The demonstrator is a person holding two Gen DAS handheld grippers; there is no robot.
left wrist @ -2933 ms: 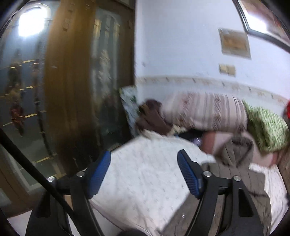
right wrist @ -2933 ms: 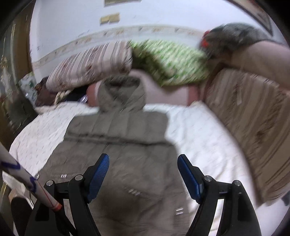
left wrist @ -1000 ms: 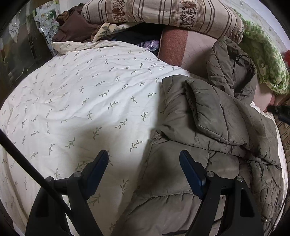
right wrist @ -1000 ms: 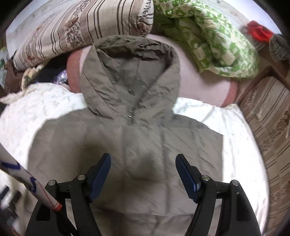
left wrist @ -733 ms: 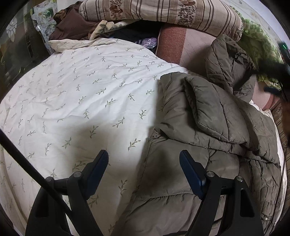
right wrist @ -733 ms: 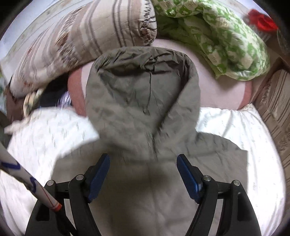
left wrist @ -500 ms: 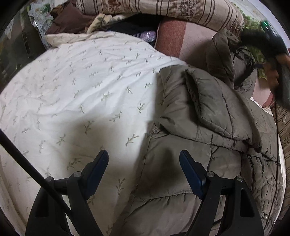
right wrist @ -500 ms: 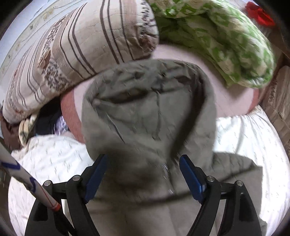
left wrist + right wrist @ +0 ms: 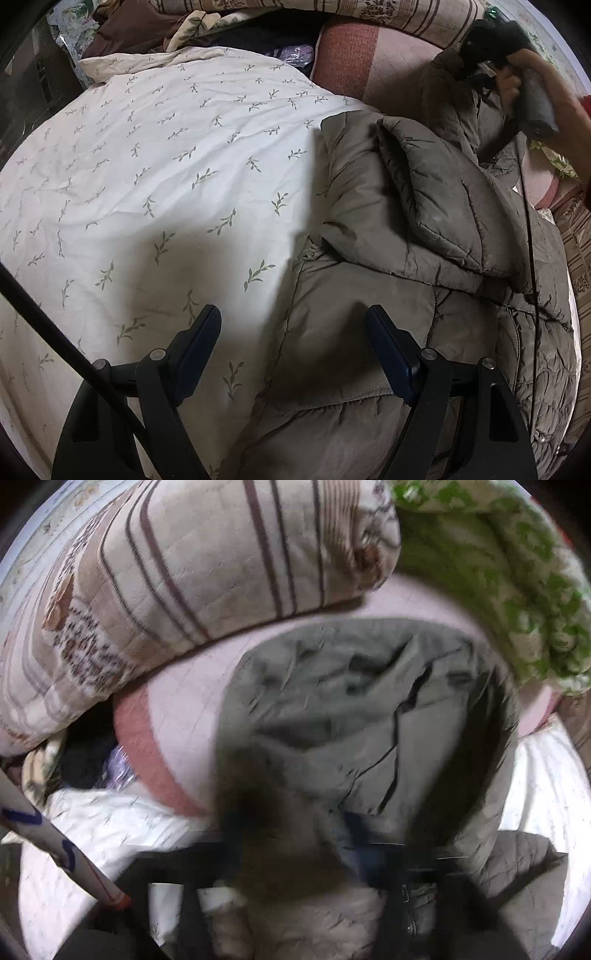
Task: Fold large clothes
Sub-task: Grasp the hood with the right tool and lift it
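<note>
The coat [image 9: 424, 280] lies on the bed [image 9: 147, 166], one sleeve [image 9: 436, 192] folded in. The left gripper [image 9: 293, 350] hovers with jaws apart over the coat's edge. The right gripper [image 9: 487, 40] is at the hood [image 9: 369, 709] — blur hides its jaws, so I cannot tell their state. Next, probably: fold the hood down onto the body.

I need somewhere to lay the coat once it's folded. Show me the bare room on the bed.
Free: the leaf-print sheet, bordered by the coat on its right and the clothes pile at the head. Crowded: the head end, with striped quilt, pink pillow and green quilt.
</note>
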